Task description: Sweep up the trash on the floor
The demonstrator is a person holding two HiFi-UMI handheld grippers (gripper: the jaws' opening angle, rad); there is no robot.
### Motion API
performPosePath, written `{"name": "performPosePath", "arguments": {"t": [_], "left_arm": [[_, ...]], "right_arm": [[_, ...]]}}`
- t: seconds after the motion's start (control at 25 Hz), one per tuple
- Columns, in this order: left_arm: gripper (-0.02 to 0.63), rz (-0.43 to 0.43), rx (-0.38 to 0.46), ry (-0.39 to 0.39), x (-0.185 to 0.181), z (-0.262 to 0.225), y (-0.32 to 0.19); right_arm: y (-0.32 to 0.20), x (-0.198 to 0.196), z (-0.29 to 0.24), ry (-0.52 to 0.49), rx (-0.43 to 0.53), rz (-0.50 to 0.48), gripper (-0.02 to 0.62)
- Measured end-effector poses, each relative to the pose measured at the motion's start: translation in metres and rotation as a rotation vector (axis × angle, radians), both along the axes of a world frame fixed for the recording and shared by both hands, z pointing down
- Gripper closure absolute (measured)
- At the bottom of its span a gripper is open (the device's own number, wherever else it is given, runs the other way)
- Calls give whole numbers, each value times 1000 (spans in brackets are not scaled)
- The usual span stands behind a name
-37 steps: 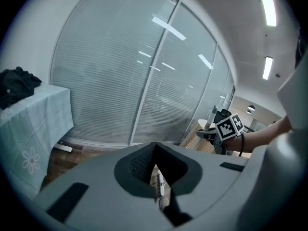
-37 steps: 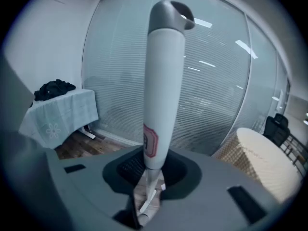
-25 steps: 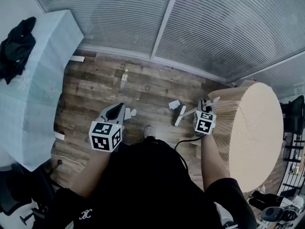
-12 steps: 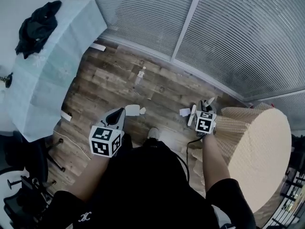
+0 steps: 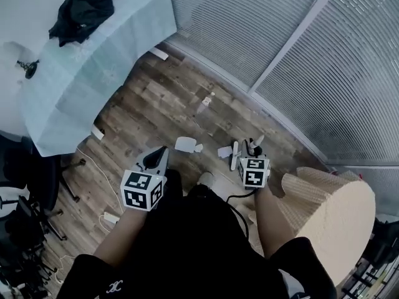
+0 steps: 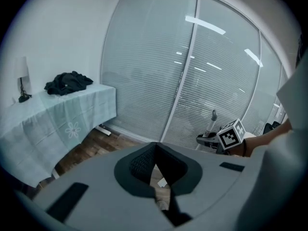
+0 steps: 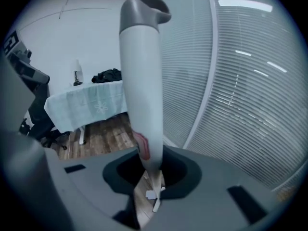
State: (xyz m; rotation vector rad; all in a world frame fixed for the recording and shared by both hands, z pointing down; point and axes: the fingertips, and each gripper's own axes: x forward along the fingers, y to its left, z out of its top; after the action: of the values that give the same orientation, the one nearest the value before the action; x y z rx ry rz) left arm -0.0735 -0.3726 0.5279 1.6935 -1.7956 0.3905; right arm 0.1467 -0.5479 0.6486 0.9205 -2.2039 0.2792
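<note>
Two white paper scraps [image 5: 185, 144] [image 5: 224, 152] lie on the wood floor just ahead of both grippers. My right gripper [image 5: 252, 151] is shut on a white, grey-capped broom handle [image 7: 142, 81]. The handle's lower part [image 5: 234, 157] reaches down beside the right-hand scrap. A scrap [image 7: 151, 194] shows through the jaw gap of the right gripper [image 7: 151, 170]. My left gripper [image 5: 159, 153] hangs over the floor left of the scraps with its jaws drawn to a point and nothing in them. The left gripper view shows the left gripper [image 6: 155, 170] and floor below.
A table under a pale green cloth [image 5: 93, 61] with a black garment [image 5: 87, 8] stands at the left. A round beige pouf [image 5: 330, 217] is close on the right. A small bottle-like item [image 5: 206, 99] lies near the blind-covered glass wall [image 5: 293, 48]. An office chair [image 5: 25, 185] and a power strip [image 5: 111, 217] are at the lower left.
The view has swung, so the table and the scraps now sit further right and the pouf lower. The right gripper with the handle has come closer to the scraps. Both grips are unchanged.
</note>
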Motion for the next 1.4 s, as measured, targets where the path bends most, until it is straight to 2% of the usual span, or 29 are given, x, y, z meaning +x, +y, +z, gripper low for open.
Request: {"name": "performPosePath", "arguments": {"t": [0.12, 0.36, 0.52, 0.76, 1.0, 1.2, 1.4], "left_arm": [[612, -38, 0, -19, -20, 2, 10], [612, -128, -10, 22, -74, 10, 40], [612, -135, 12, 23, -106, 9, 42], [612, -148, 56, 60, -159, 7, 43], [612, -176, 110, 85, -212, 7, 37], [612, -289, 109, 83, -240, 12, 55], [612, -429, 76, 48, -242, 19, 56]], "right_arm": [[8, -45, -7, -37, 10, -80, 512], [34, -121, -15, -33, 14, -193, 512], [38, -159, -16, 5, 32, -217, 512], [25, -204, -41, 48, 71, -184, 512], [1, -273, -75, 110, 193, -288, 511], [-25, -310, -86, 181, 310, -414, 511], [-76, -318, -74, 234, 373, -504, 509]]}}
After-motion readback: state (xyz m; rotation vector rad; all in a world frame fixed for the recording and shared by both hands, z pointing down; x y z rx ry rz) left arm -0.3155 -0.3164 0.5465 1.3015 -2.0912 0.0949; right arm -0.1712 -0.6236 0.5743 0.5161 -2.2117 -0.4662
